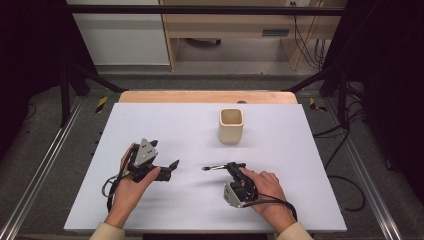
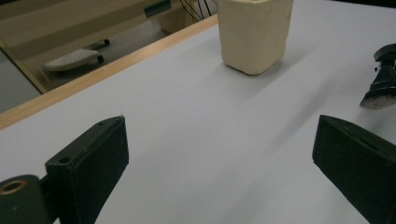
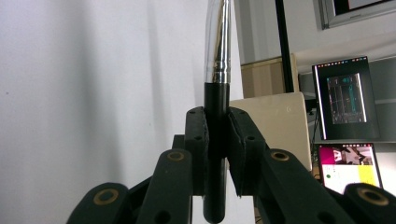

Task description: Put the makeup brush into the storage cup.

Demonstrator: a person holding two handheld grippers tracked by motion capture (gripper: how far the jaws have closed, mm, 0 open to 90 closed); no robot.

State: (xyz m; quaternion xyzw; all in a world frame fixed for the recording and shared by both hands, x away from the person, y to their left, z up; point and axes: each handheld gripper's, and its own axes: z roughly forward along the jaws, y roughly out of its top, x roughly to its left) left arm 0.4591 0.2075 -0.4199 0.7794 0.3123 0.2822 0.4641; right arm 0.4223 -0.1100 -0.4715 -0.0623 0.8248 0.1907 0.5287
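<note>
High view: slim black-handled makeup brush (image 1: 220,167) lies level, bristles toward left gripper (image 1: 172,167).
Right gripper (image 1: 236,165): clamped on brush handle.
Left gripper: jaws wide, empty, nearest the bristles.
Cream square cup (image 1: 231,125): beyond brush.

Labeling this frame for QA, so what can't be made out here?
- Inside of the cup: high view, its near wall hides the bottom.
- Cup top: left gripper view, cut off by the upper edge.
- Brush tip: right gripper view, cut off at the top.
- Brush handle: left gripper view, cut off by the right edge.
</note>
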